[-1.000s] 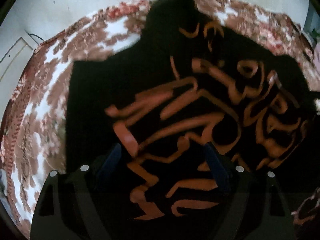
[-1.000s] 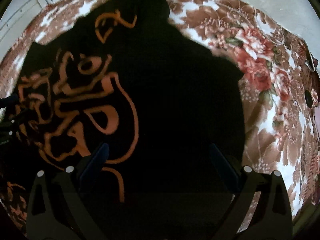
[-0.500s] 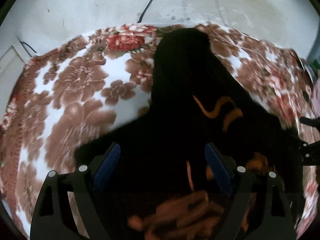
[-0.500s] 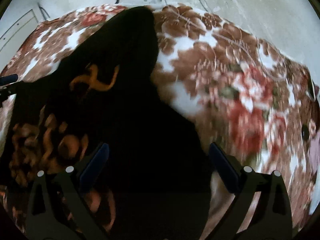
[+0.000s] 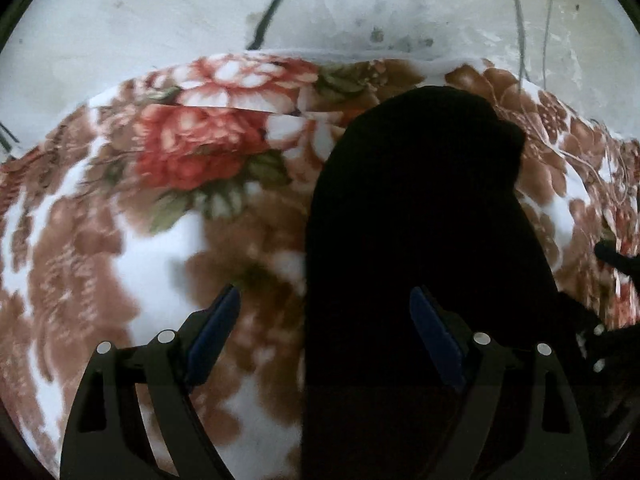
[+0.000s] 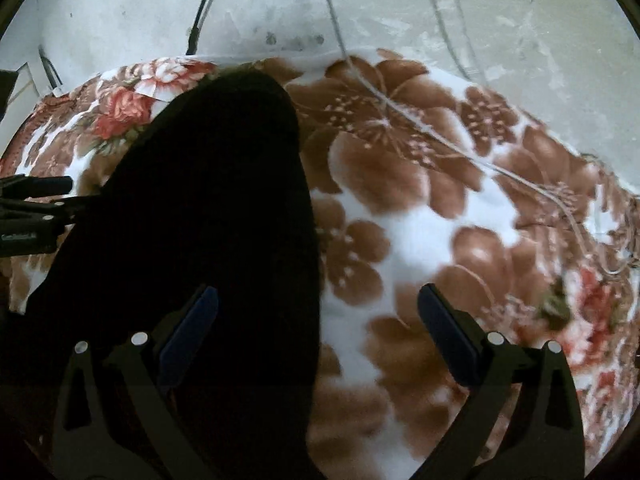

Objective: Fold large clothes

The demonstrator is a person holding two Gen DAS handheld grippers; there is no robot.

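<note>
Left wrist view shows the left gripper [image 5: 324, 312] with its blue-padded fingers [image 5: 214, 328] spread wide apart, clamped on nothing, held above a floral blanket [image 5: 160, 240] printed with red and brown blooms on white. The black garment [image 5: 420, 220] lies on that blanket, reaching from under the gripper's right finger away toward the blanket's far edge, so its straight left edge falls between the two fingers while the left finger stands over bare blanket. Beyond the blanket is a pale concrete floor [image 5: 120, 20] crossed by a dark cable [image 5: 276, 8]. At the far right edge the tip of the other tool pokes in. In the right wrist view the right gripper [image 6: 316, 320] also stands with fingers well apart, gripping nothing. Here the garment [image 6: 200, 220] fills the left half, passing under the left finger, and the right finger hangs over brown flowers. A thin pale cord [image 6: 440, 136] trails across the blanket [image 6: 440, 240] on the right.
</note>
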